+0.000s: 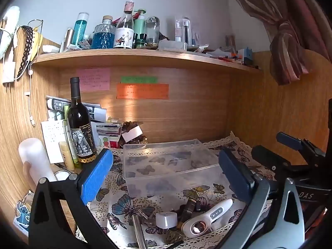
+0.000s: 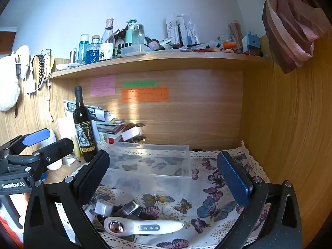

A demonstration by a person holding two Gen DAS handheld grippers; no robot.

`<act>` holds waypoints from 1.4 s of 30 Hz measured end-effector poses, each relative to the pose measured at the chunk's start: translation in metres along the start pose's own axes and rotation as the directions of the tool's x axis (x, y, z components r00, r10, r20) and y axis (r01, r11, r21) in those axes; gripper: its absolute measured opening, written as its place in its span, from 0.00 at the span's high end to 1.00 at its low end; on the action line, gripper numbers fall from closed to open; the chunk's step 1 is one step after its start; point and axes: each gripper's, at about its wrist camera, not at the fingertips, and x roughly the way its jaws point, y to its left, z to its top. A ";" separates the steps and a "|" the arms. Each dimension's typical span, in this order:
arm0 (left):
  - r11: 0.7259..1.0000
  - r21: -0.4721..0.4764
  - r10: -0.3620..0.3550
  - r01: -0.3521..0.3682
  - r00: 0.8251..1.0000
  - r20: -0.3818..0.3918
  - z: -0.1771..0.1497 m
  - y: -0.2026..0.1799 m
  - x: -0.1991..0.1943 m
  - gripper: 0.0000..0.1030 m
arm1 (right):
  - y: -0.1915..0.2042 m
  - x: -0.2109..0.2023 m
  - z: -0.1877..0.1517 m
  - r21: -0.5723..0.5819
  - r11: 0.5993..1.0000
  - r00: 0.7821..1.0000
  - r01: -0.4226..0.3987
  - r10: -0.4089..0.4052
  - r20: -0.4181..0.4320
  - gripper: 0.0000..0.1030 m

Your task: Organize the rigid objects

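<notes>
A clear plastic box (image 1: 172,161) stands empty on the butterfly cloth (image 1: 132,209); it also shows in the right wrist view (image 2: 149,166). In front of it lies a pile of small items: a white handheld device with a metal head (image 1: 205,220) (image 2: 141,227), a white cap (image 1: 166,220) (image 2: 103,207), dark tubes (image 1: 189,207) (image 2: 129,207) and a metal rod (image 1: 139,232). My left gripper (image 1: 166,178) is open and empty above the pile. My right gripper (image 2: 164,178) is open and empty, just above the white device.
A dark wine bottle (image 1: 79,122) (image 2: 84,124) stands at the left beside stacked papers and boxes (image 1: 103,128). A white bottle (image 1: 34,157) stands at the far left. A cluttered shelf (image 1: 145,56) runs overhead. Wooden walls close the back and right side (image 2: 280,124).
</notes>
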 end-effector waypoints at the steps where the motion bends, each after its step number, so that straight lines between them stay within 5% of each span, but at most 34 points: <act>1: 1.000 0.002 0.000 0.000 1.000 0.000 0.001 0.000 -0.001 0.00 | 0.001 0.000 0.000 -0.002 1.000 1.000 0.000 0.000 -0.001 0.00; 42: 1.000 0.009 -0.005 0.005 1.000 -0.003 0.000 -0.001 0.002 0.00 | 0.001 0.001 -0.002 0.001 1.000 1.000 -0.005 0.005 -0.002 0.00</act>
